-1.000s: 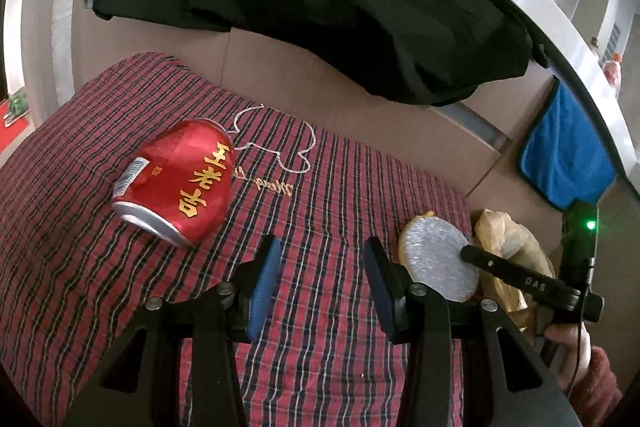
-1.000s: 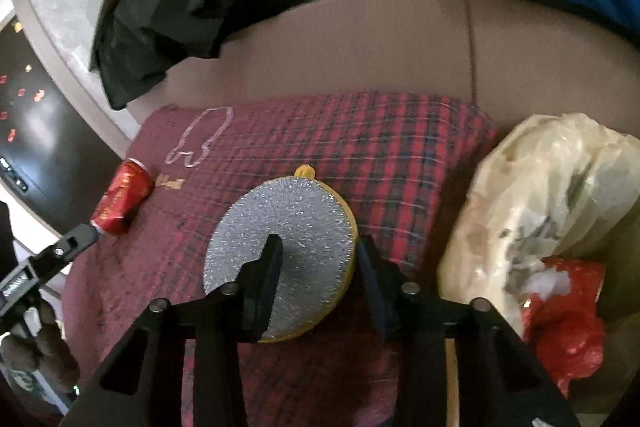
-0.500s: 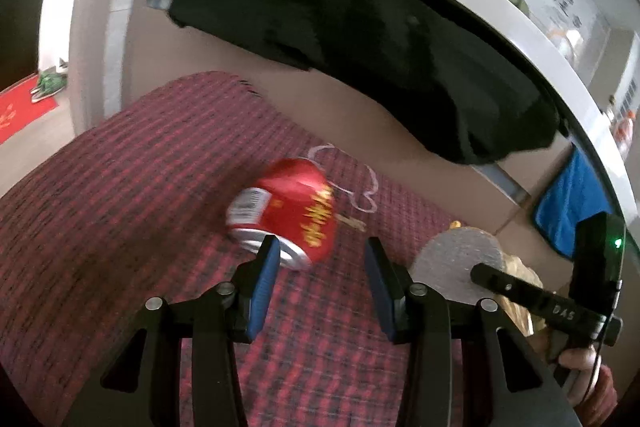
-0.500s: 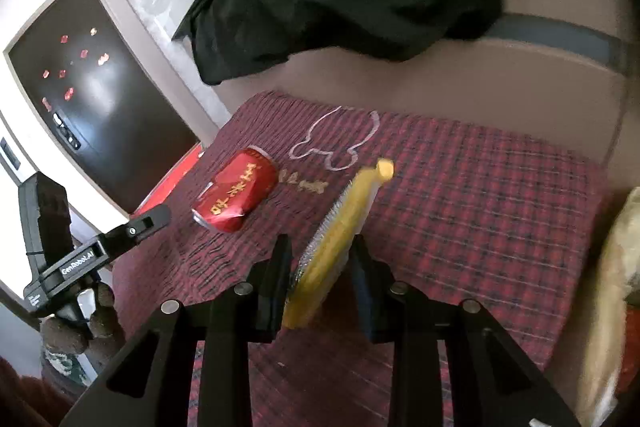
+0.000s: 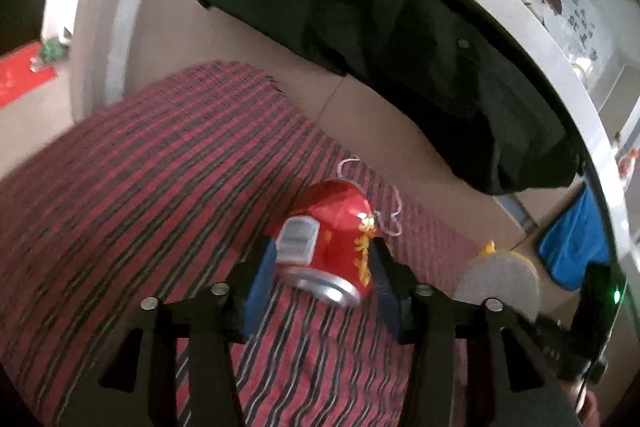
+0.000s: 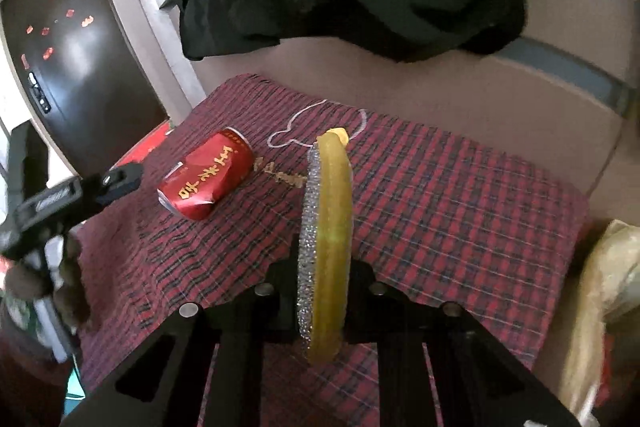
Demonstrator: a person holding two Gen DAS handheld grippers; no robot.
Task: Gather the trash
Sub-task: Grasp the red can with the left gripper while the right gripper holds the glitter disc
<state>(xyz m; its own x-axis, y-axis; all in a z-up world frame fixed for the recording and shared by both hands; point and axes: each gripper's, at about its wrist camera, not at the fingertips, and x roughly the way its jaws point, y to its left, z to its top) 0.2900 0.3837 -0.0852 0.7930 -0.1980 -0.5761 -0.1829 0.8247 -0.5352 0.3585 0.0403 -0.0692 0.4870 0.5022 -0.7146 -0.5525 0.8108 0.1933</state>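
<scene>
Two pieces of trash are being dealt with at once on the red checked cloth (image 6: 460, 211). The right tongs (image 6: 324, 267) are closing on a round scouring pad (image 6: 326, 227), yellow on one face and silvery on the other; it is held on edge between the pads, upright and clear of the cloth. The left tongs (image 5: 320, 267) are opening, and the dented red can (image 5: 328, 239), lying on its side, sits between the blue pads (image 5: 260, 279); whether the pads touch it cannot be told through the blur, so no grip is taken as made.

The step in hand is judged to be the pick-up of the can, with the scouring pad already secured. The next move calls for the left tongs to be shut squarely across the can's body, with care that it is not rolled away, and for both items to be carried to the crumpled bag (image 6: 612, 287) seen just right of the right tongs.

From the right wrist view the can is shown well ahead and to the left of those tongs, with the left tongs (image 6: 120, 179) beside its near end. Only the left wrist view shows the can framed between the fingers, and the scouring pad (image 5: 500, 279) broadside, off to the right.
</scene>
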